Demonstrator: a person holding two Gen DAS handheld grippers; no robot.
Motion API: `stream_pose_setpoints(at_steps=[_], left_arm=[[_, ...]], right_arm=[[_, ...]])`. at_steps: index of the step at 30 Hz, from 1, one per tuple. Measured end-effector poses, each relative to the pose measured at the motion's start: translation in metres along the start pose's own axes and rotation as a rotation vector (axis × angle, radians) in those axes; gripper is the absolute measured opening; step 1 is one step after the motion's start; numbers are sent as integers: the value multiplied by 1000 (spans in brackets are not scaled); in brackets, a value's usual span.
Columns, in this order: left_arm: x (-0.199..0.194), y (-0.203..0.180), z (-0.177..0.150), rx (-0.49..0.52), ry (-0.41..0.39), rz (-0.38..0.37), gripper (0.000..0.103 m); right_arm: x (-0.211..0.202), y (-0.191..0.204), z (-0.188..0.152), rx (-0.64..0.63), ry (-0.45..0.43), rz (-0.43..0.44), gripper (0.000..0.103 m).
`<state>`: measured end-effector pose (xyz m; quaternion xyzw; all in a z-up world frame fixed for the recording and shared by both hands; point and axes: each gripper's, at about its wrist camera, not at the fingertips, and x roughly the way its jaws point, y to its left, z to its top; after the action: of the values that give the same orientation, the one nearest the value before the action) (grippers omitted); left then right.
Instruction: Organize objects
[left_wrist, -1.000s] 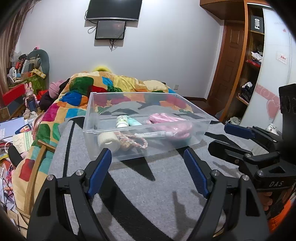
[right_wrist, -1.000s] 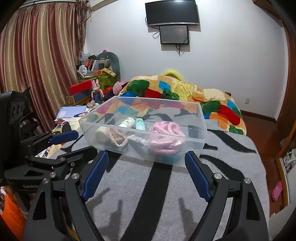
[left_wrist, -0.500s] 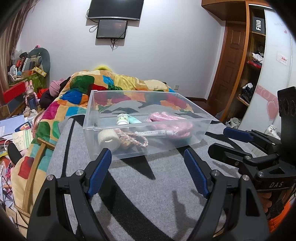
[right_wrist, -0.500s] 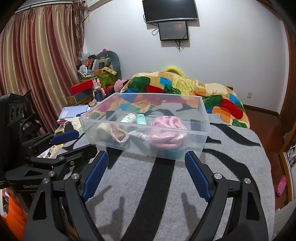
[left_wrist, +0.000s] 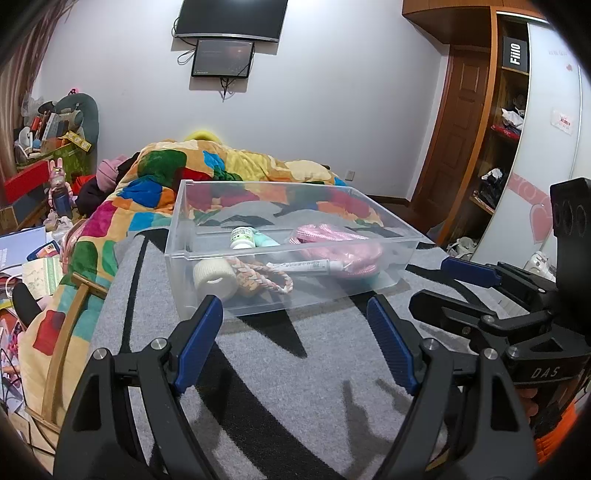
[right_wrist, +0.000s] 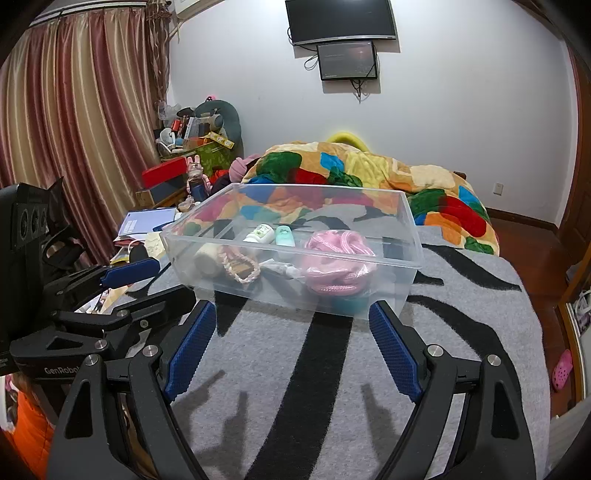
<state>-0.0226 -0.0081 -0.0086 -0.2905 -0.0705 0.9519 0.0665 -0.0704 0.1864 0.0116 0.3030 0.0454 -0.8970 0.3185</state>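
A clear plastic bin (left_wrist: 391, 275) (right_wrist: 410, 236) stands on the grey and black striped blanket (left_wrist: 266, 373) (right_wrist: 295, 373). It holds a pink coiled rope (left_wrist: 340, 247) (right_wrist: 336, 262), a white tape roll (left_wrist: 214, 278) (right_wrist: 205, 260), a braided cord (left_wrist: 266, 275) (right_wrist: 243, 269), a white tube (left_wrist: 303, 266), a white bottle (left_wrist: 242, 236) (right_wrist: 260, 233) and a mint bottle (left_wrist: 266, 240) (right_wrist: 284, 235). My left gripper (left_wrist: 295, 328) (right_wrist: 144, 284) is open and empty, just short of the bin's near wall. My right gripper (right_wrist: 290, 339) (left_wrist: 447, 284) is open and empty, also in front of the bin.
A bright patchwork quilt (left_wrist: 166, 173) (right_wrist: 369, 170) is bunched behind the bin. Cluttered boxes, toys and papers (left_wrist: 40, 155) (right_wrist: 184, 147) sit beside the bed on the left. A wooden wardrobe and door (left_wrist: 480, 129) stand at the right. The bed edge (right_wrist: 532, 332) drops off to the floor.
Both grippers have drifted slightly; the bin sits a little lower and closer in both views. Jaws stay open. Nothing in the bin has moved.
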Motion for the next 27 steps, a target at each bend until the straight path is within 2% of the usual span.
stream_pose_setpoints(at_steps=[27], left_arm=[[0,-5,-1,5,3,-11,81]], right_arm=[[0,2,-1,13,4,2,83]])
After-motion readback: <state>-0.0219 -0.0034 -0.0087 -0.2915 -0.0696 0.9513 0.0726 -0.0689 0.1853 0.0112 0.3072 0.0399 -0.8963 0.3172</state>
